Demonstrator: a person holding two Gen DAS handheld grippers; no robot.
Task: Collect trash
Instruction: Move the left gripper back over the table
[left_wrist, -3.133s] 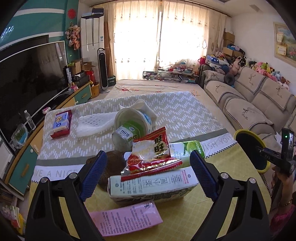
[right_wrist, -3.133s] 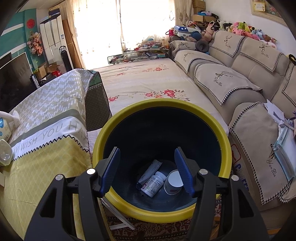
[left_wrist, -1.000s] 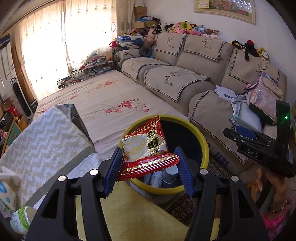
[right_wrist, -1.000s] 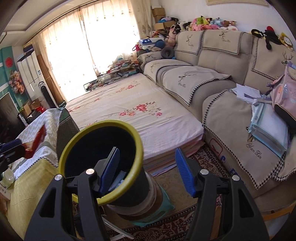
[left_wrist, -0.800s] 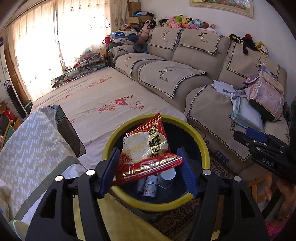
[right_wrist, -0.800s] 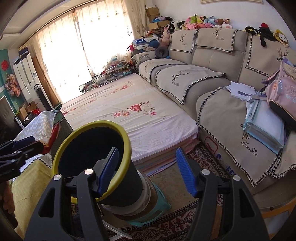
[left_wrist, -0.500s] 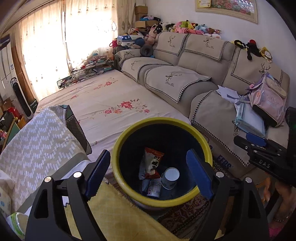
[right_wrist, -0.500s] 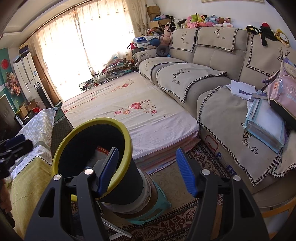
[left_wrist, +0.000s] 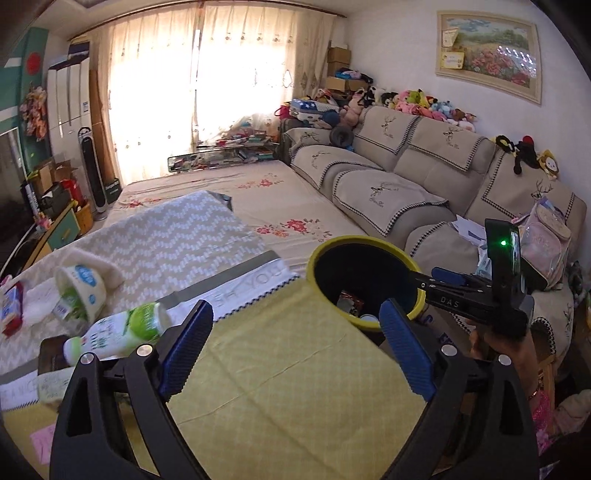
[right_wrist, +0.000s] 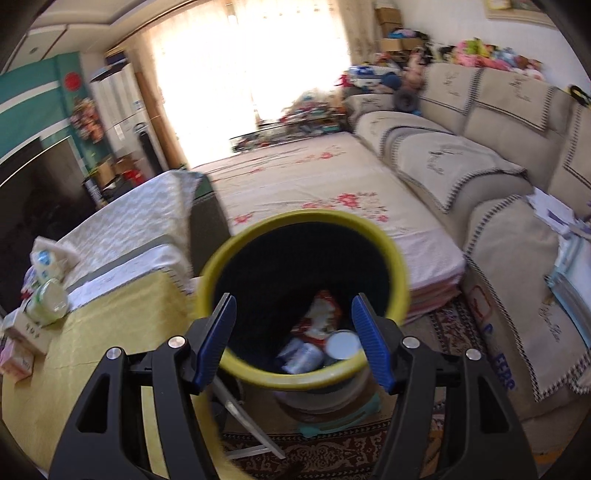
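The yellow-rimmed black bin (left_wrist: 332, 251) stands off the table's right edge and also shows in the right wrist view (right_wrist: 221, 258). A red snack bag (right_wrist: 321, 314) lies inside it with a white bottle (right_wrist: 301, 356) and a round lid (right_wrist: 343, 343). My left gripper (left_wrist: 295, 354) is open and empty over the yellow tablecloth (left_wrist: 288, 373). My right gripper (right_wrist: 301, 343) is open and empty, just above the bin's near rim. On the table to the left lie a green-and-white bottle (left_wrist: 118, 332) and a tipped white cup (left_wrist: 83, 288).
A beige sofa (left_wrist: 406, 184) runs along the right, with a pink backpack (left_wrist: 546, 240) on it. A floral-covered low bed (left_wrist: 258, 199) lies behind the bin. A small carton (right_wrist: 26, 328) and a pink paper (left_wrist: 42, 441) sit at the table's left. A patterned rug (right_wrist: 332, 450) lies under the bin.
My left gripper opened and dropped the red snack bag into the bin, then swung back left over the table. My right gripper moved over the bin's mouth.
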